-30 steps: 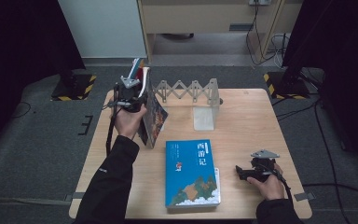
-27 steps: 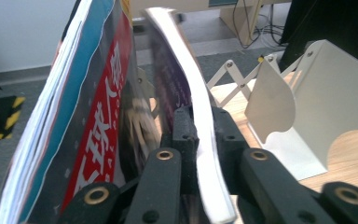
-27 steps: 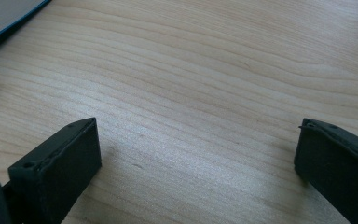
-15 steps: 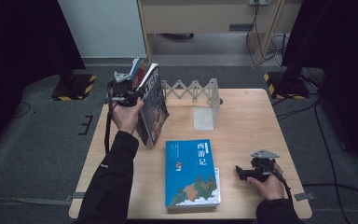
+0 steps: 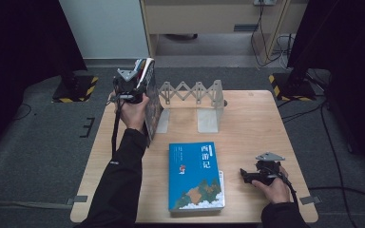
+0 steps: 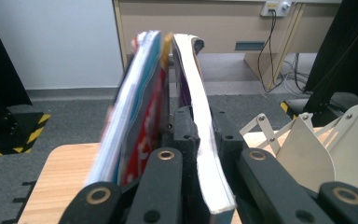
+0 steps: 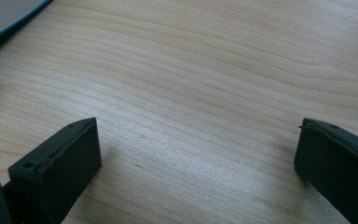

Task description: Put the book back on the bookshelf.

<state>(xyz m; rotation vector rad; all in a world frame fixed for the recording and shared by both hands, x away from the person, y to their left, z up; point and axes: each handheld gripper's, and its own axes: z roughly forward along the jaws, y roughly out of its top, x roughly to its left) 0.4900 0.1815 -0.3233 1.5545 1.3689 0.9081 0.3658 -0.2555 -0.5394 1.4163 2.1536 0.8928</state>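
two blurred books [image 6: 140, 121], lower edges hidden

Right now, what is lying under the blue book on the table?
Under the blue book a second, pale book peeks out along its right and bottom edges. Its cover is hidden, so its title cannot be seen.

1. A metal expanding book rack [image 5: 197, 97] stands at the desk's [image 5: 261, 123] far edge, near its middle.
2. A blue-covered book [image 5: 196, 175] lies flat by the near edge, over a second book [image 5: 222, 190].
3. Yellow-and-black striped stand bases [image 5: 73, 90] rest on the grey floor [image 5: 43, 156] beyond both far corners.
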